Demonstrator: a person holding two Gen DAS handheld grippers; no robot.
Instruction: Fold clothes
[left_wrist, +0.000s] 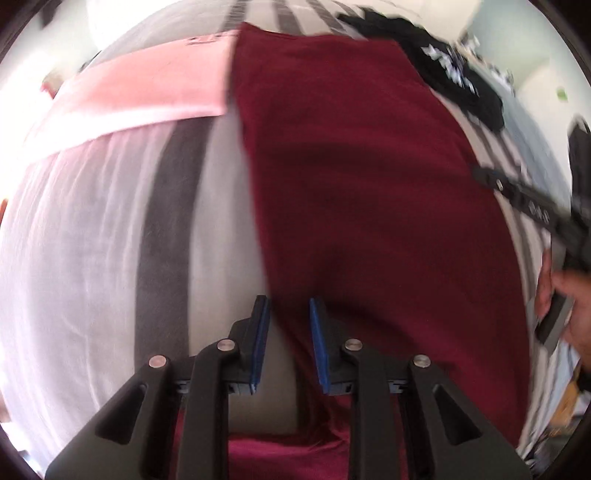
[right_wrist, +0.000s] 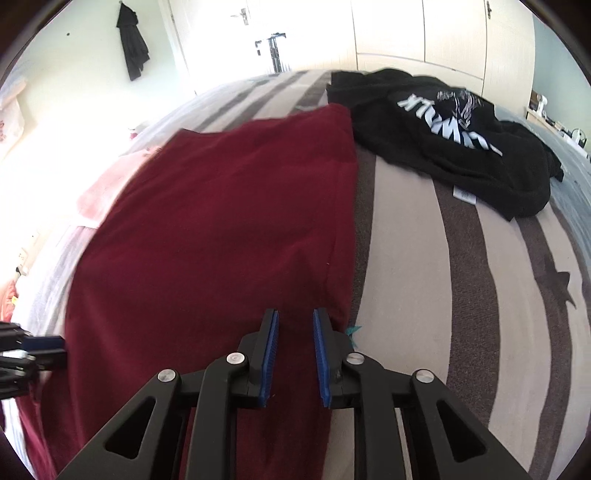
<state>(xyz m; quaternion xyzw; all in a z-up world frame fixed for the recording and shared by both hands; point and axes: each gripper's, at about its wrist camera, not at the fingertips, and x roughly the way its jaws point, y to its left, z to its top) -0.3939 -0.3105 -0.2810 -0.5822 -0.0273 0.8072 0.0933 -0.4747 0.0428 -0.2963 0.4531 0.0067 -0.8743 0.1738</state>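
Observation:
A maroon garment (left_wrist: 351, 166) lies flat lengthwise on the striped bed cover (left_wrist: 166, 221). My left gripper (left_wrist: 288, 301) hovers over its near left edge, open, with cloth and cover showing in the gap. In the right wrist view the same maroon garment (right_wrist: 221, 221) fills the middle. My right gripper (right_wrist: 295, 312) stands open just above its near right edge, and I see nothing pinched between the blue pads. The left gripper's fingertips (right_wrist: 48, 345) show at the cloth's left side. A hand (left_wrist: 569, 302) holds the right gripper at the far right.
A folded pink garment (left_wrist: 140, 92) lies left of the maroon one. A crumpled black printed garment (right_wrist: 443, 140) sits at the back right of the bed cover (right_wrist: 443, 277). A dark garment (right_wrist: 133, 44) hangs on the far wall beside white doors (right_wrist: 424, 37).

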